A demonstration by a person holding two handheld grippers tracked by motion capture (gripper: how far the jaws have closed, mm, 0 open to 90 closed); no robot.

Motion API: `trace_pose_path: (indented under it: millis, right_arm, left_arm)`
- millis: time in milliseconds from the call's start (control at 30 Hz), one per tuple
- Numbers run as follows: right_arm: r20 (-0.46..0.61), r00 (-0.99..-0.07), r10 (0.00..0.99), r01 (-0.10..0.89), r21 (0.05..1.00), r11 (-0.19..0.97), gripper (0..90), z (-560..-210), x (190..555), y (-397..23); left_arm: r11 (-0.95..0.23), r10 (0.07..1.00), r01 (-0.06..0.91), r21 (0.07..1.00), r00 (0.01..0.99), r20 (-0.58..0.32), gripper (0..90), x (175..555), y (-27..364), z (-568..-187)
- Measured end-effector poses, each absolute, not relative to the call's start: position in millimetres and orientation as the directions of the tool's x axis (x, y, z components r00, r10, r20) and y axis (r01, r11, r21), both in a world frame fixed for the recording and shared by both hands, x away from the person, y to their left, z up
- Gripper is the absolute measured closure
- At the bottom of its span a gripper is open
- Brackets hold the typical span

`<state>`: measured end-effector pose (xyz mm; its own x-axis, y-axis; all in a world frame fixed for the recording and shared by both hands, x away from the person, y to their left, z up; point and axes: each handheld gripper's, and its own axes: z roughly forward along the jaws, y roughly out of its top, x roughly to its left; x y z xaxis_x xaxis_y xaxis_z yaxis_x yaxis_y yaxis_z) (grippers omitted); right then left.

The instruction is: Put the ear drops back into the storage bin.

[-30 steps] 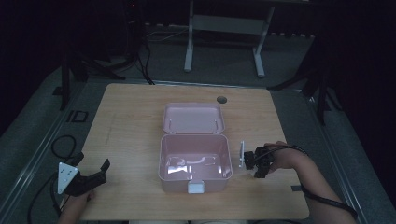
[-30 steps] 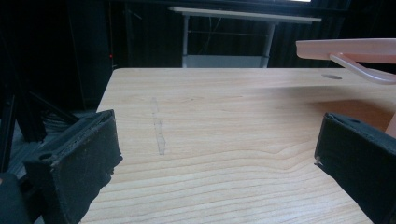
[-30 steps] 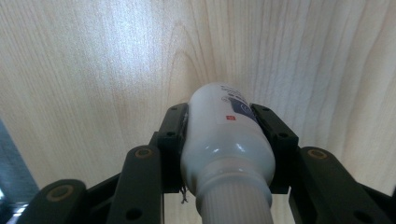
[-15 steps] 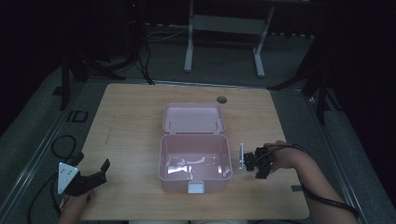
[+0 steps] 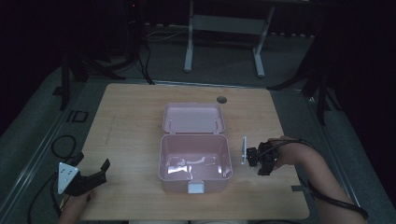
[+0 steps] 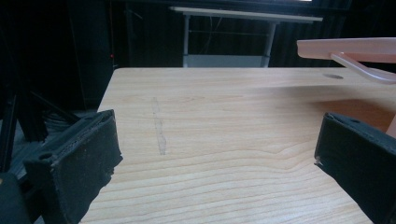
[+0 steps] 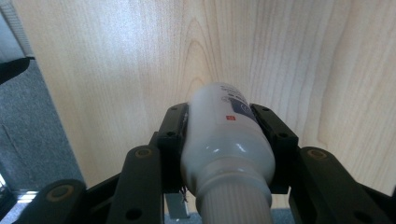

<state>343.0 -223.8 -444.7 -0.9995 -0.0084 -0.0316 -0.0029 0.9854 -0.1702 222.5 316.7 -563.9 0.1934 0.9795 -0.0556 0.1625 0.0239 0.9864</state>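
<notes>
An open pink plastic box (image 5: pixel 161 161) sits mid-table, its lid (image 5: pixel 193 117) folded back; the lid's edge (image 6: pixel 345 49) juts into the left gripper view at upper right. Just right of the box, my right gripper (image 5: pixel 259 161) points down at the table. In the right gripper view its jaws (image 7: pixel 224 126) are shut on a white bottle (image 7: pixel 224 140) with a ribbed cap, held a little above the wood. My left gripper (image 5: pixel 93 161) rests near the front left corner, open, with only bare table between its jaws (image 6: pixel 217 158).
The wooden table (image 5: pixel 130 121) has a round cable hole (image 5: pixel 221 99) behind the box. Its right edge and the grey floor (image 7: pixel 28 130) lie close to the held bottle. A metal stand (image 5: pixel 224 42) is on the dark floor beyond the table.
The right gripper has lifted slightly with the bottle still in its jaws. The left gripper and the box have stayed put.
</notes>
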Motion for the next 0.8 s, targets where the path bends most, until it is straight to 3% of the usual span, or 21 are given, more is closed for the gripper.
trace_pose_path:
  millis: [800]
  right_arm:
    - [-0.057, -0.998, -0.013, -0.004, -0.16, 0.987, 59.4, -385, 337, -208]
  left_arm:
    - [0.023, 0.98, 0.164, 0.986, 0.192, -0.055, 0.4, 223, 316, -564]
